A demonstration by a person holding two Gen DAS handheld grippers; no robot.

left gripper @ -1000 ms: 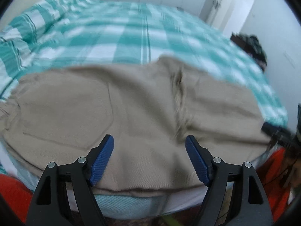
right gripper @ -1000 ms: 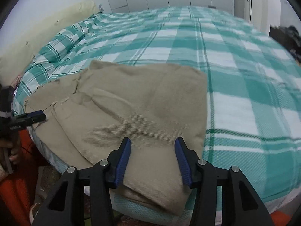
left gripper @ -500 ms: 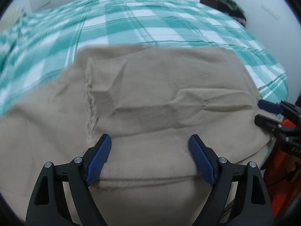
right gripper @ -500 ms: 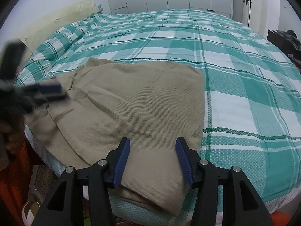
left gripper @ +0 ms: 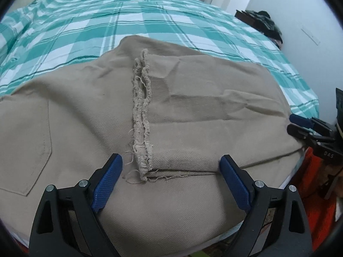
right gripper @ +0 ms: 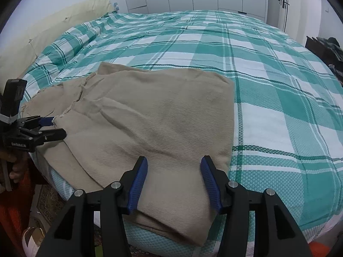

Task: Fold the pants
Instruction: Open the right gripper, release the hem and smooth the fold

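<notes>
Hidden: near edge of the beige twill pants (left gripper: pixel 193 111) cut off behind the black gripper frames; far layers of the fold not separable.
Hard to tell: dark heap (left gripper: pixel 263 23) by the far wall, too small to identify.
Pants: one pair, lying folded on the bed with the teal-and-white checked cover (right gripper: pixel 257 68), near its front edge; two frayed hems (left gripper: pixel 142 115) side by side on top; one patch pocket (left gripper: pixel 25 145) at left.
Left gripper (left gripper: pixel 171 180): jaws have just been opening, wide apart, holding nothing, poised above cloth beside the frayed hems.
Right gripper (right gripper: pixel 174 181): half open, gripping nothing, above the pants' near right corner.
Pillow: one cream pillow (right gripper: pixel 53 27).
</notes>
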